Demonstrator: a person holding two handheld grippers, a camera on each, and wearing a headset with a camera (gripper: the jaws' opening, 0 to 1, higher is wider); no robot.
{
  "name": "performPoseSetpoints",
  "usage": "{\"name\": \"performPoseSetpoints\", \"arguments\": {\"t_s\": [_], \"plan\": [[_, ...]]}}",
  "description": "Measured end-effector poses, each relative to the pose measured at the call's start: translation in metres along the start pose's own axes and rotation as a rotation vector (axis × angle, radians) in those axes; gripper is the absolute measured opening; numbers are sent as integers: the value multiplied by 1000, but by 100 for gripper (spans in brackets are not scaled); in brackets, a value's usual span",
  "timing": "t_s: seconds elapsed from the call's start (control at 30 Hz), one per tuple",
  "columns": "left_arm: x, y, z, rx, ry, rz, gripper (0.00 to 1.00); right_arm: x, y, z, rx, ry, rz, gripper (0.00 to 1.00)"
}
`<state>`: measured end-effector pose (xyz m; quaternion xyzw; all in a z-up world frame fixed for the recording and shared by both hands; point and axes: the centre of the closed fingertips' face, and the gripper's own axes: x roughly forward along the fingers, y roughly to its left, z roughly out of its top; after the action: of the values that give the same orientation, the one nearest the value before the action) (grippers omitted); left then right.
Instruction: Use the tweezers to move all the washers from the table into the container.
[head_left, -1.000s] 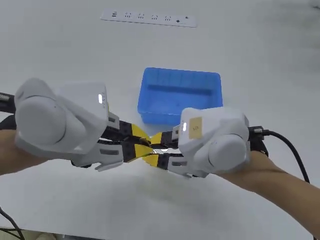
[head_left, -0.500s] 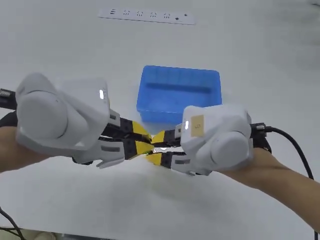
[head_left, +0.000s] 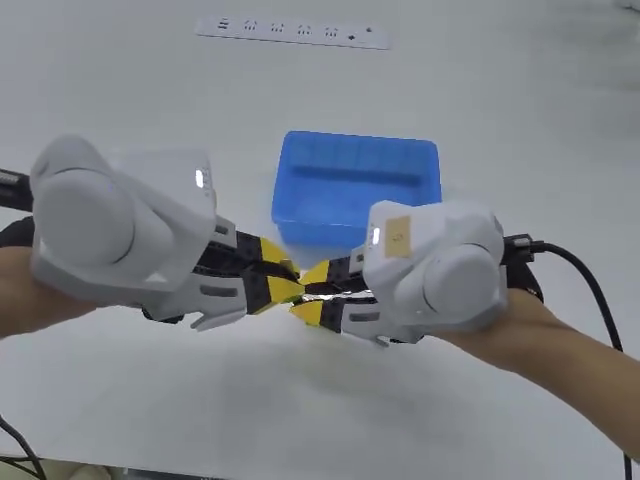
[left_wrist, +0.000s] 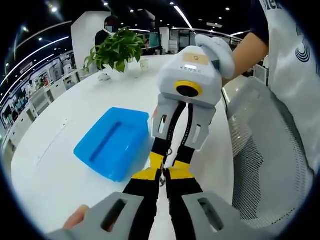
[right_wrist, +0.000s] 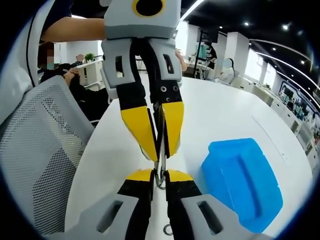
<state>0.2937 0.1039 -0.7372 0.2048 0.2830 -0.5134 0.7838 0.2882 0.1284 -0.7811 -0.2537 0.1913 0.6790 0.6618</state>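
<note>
One: Jaws first. State?

Two: left gripper (right_wrist: 161, 150) is pinched narrow on the tweezers (right_wrist: 159, 167), steel clamped between its yellow tips. right gripper (right_wrist: 159, 177) is narrow too, drawn in about the tweezers' near end. Whether its pads actually bear on the steel, cannot tell. The two meet tip to tip above the table (head_left: 450, 90).

One: How will the tool handle?

Two: Judgement only: thin springy steel, light and smooth, apt to twist or slide between flat pads. Best taken mid-shank, across both legs, so a squeeze closes the points. Leave the points clear.

One: And the washers?

Two: One washer (right_wrist: 168, 229) lies flat on the table below the right gripper's jaws. Small, thin, hard, likely slippery. Nip it by the rim or through the hole. The blue container (head_left: 320, 228) stands open just beyond the grippers, apart from them.

One: Gaps in the record?

Two: In the head view the gripper bodies cover the tweezers' points and the table beneath. Washer count: cannot tell. The container floor looks bare, though it is too blurred to rule out small rings.
</note>
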Motion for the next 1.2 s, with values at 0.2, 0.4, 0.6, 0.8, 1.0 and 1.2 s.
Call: {"name": "performPoseSetpoints", "arguments": {"t_s": [0.2,0.4,0.6,0.8,1.0,1.2], "plan": [[-2,-3,-2,-19,2,-29,9,-1,4,0,-12,7,21,10],[-6,-2,4,-3,-10,-7,9,-7,-1,3,-7,-5,7,10],[-11,2,15,80,28,-4,9,-13,-6,13,-18,-23,-20,10],[-16,-2,27,110,33,-4,9,-26,-7,20,-38,-31,-38,10],[-20,-6,41,124,37,-22,9,-40,-5,26,-60,-40,-41,9],[-25,2,65,165,17,-12,9,-58,-21,39,-83,-58,-77,9]]}}
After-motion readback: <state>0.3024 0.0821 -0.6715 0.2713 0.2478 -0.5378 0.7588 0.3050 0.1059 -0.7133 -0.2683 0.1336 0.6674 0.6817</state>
